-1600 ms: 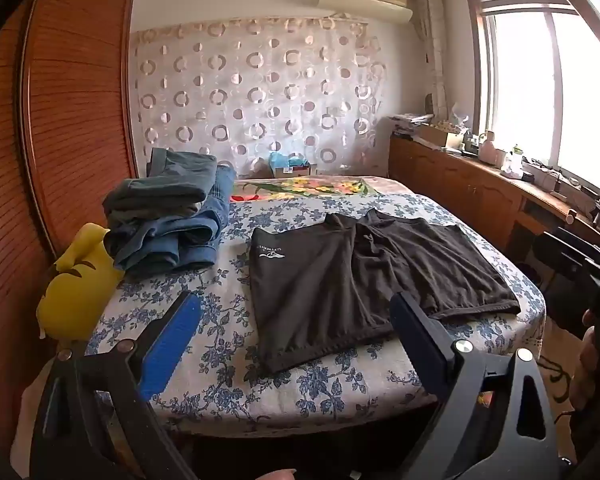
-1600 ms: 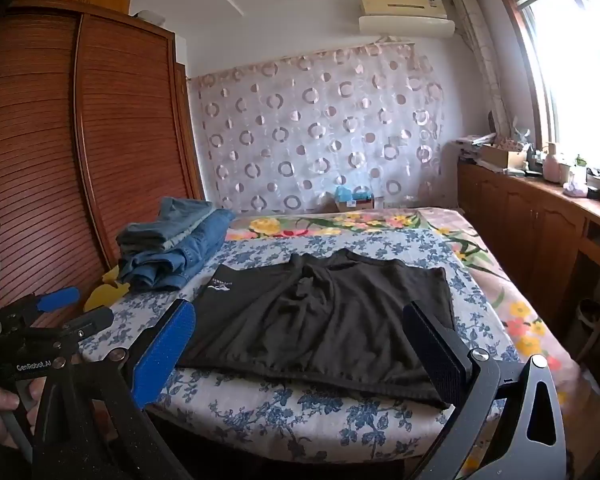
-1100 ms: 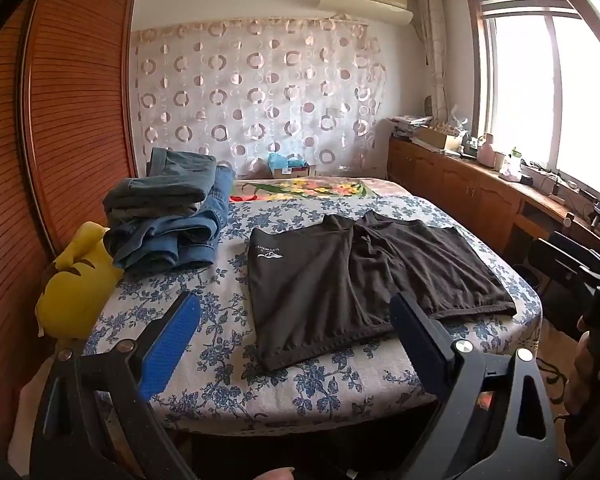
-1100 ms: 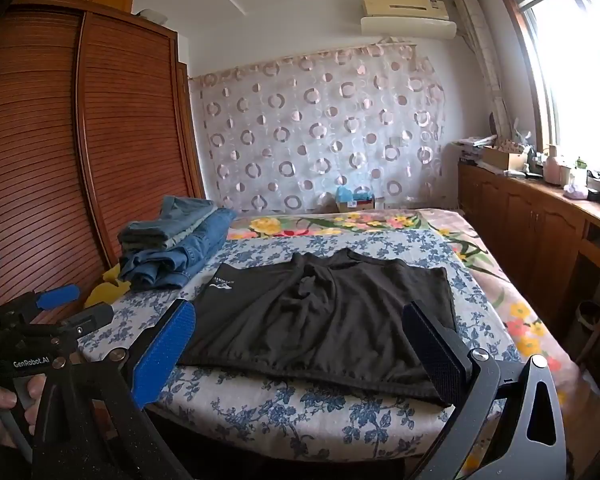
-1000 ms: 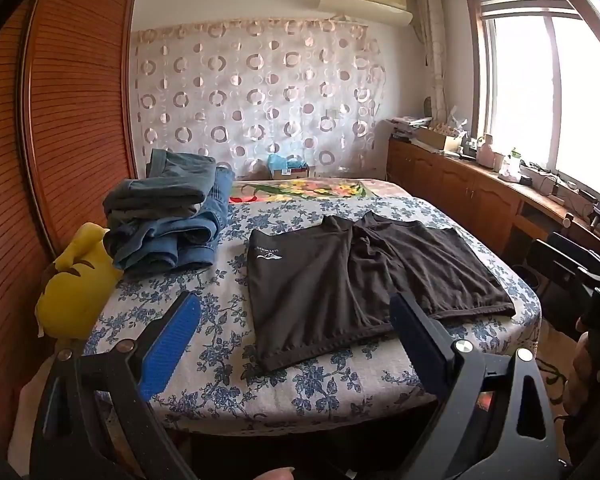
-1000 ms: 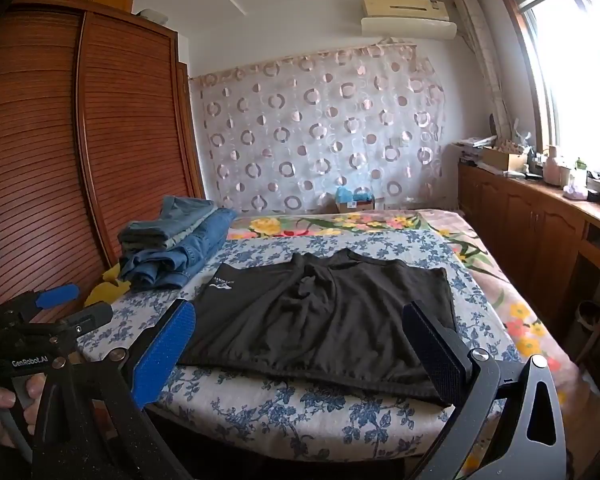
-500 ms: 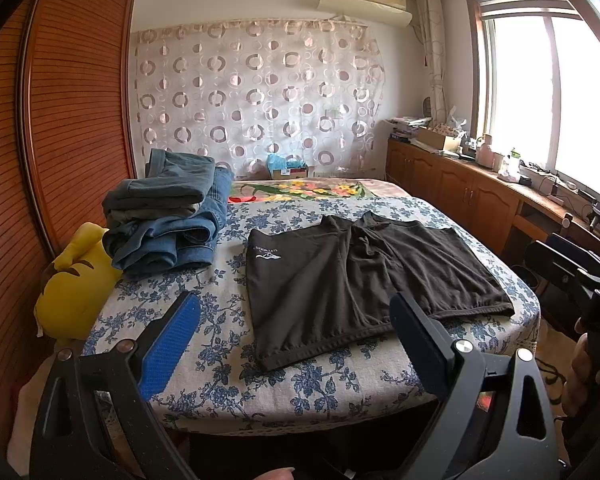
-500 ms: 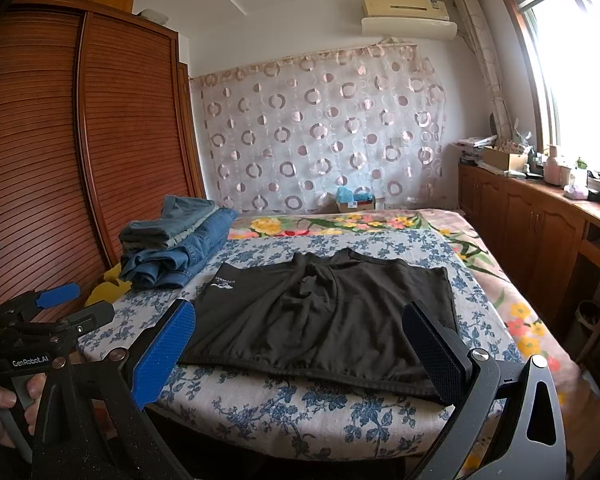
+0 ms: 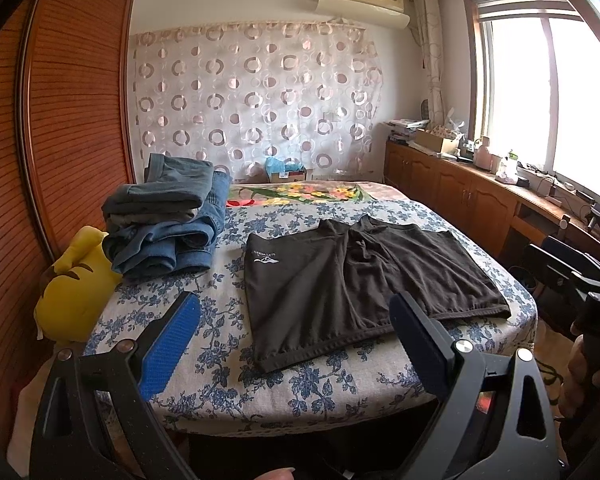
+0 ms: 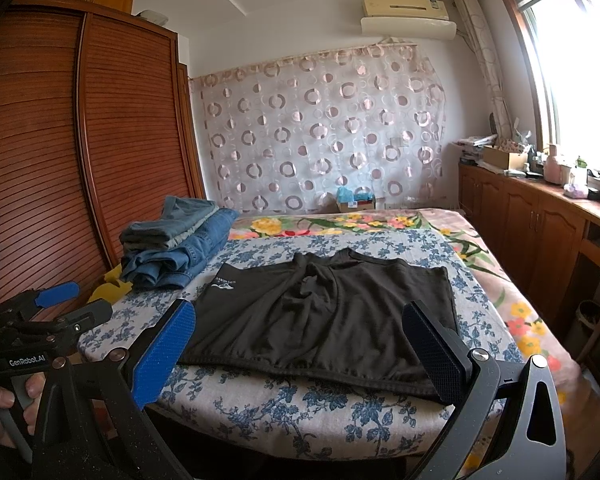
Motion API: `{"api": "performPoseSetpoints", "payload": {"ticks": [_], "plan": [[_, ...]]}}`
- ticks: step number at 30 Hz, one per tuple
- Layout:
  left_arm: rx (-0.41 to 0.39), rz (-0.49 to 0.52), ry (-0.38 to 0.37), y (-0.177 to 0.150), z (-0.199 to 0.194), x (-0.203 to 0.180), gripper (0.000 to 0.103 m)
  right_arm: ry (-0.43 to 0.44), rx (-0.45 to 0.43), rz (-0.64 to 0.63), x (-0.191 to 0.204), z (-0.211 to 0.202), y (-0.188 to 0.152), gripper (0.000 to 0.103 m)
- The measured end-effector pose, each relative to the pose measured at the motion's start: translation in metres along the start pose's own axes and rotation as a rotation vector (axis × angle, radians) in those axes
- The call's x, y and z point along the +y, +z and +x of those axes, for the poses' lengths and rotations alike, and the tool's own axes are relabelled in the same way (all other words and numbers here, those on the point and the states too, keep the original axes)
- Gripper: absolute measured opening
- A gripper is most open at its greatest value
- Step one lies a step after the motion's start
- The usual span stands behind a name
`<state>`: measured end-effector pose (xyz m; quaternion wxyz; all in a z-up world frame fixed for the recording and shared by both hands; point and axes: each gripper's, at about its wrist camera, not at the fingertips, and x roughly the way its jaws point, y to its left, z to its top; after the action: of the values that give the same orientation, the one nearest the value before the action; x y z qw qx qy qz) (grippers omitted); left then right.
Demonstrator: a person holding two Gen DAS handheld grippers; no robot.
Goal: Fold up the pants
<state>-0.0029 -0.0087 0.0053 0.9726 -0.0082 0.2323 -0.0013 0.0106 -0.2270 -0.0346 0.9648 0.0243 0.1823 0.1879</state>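
The dark brown short pants [image 9: 364,284] lie spread flat on the blue-flowered bed [image 9: 220,320], near its front edge; beside them sits a stack of folded blue jeans [image 9: 168,224]; the left tool [image 9: 296,344] and right tool [image 10: 300,354] hover before the bed, both wide open and empty.

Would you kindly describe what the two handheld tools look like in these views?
Both tools are black frames with silver bolts. The left tool and right tool each have two flat fingers with textured pads, one bright blue, one dark navy. The right wrist view shows white "GenRobot.AI" lettering on the left tool's body, gripped by a bare hand.
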Motion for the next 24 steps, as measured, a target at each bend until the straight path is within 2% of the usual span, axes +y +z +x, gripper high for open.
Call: {"api": "performPoseSetpoints", "payload": {"ticks": [6, 24], "plan": [[-0.005, 0.0, -0.002, 0.008, -0.012, -0.011, 0.096, -0.005, -0.003, -0.001, 0.0, 0.0, 0.001, 0.103], [-0.006, -0.002, -0.003, 0.007, -0.012, -0.009, 0.096, -0.004, -0.004, -0.001, 0.0, 0.0, 0.001, 0.103]]}}
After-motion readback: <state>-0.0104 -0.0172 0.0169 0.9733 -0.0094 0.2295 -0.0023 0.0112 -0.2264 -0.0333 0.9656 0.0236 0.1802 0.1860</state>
